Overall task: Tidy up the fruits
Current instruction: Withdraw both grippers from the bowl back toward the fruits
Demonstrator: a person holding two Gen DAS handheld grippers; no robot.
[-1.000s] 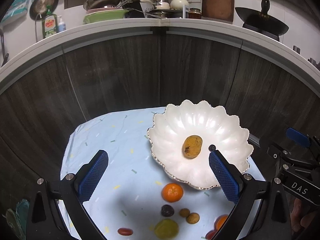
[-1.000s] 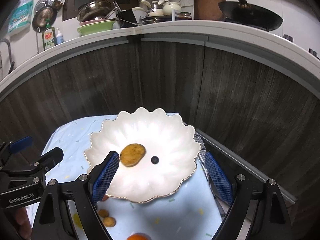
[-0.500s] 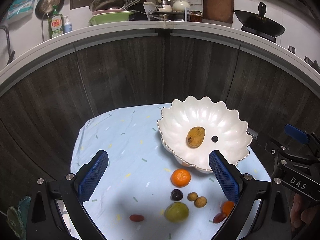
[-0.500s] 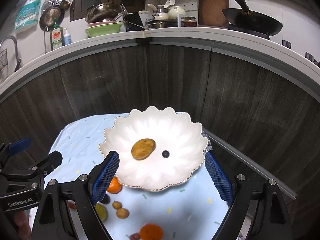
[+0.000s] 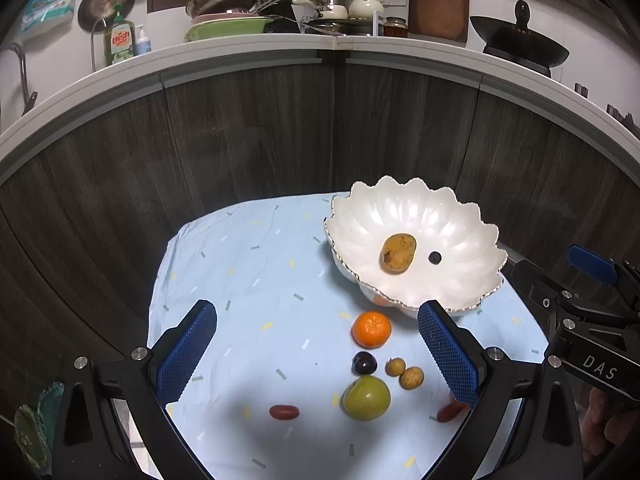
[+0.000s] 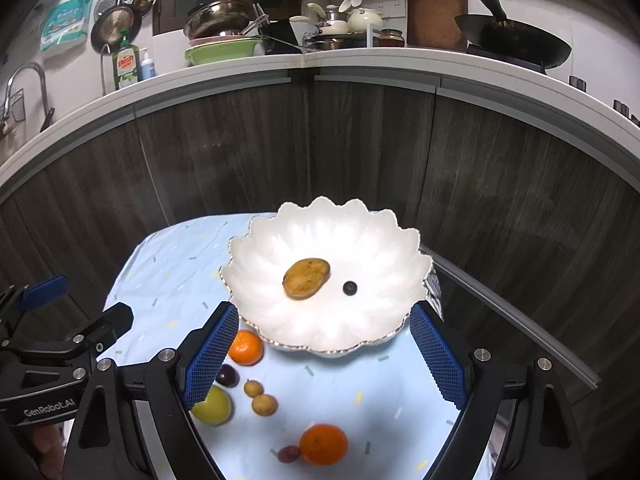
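A white scalloped bowl [image 5: 456,284] [image 6: 280,320] holds a yellow-brown mango [image 5: 398,253] [image 6: 306,278] and a blueberry [image 5: 434,257] [image 6: 350,287]. On the light blue cloth [image 5: 248,280] lie a tangerine [image 5: 371,329] [image 6: 246,347], a dark plum [image 5: 364,362], two small brown fruits [image 5: 404,373] [image 6: 259,397], a green fruit [image 5: 366,397] [image 6: 212,405], a red grape tomato [image 5: 284,412] and an orange [image 6: 323,444]. My left gripper [image 5: 316,354] and right gripper [image 6: 326,356] are both open and empty, above the fruits.
Dark wood cabinet fronts ring the small table behind and at the sides. A metal rail [image 6: 520,320] runs along the table's right edge. A kitchen counter above holds pans, dishes and a wok [image 6: 516,42]. Another small red fruit [image 5: 450,412] lies by the left gripper's right finger.
Both grippers have drawn back and up from the bowl. More of the cloth and the loose fruits has come into view. Both stay open.
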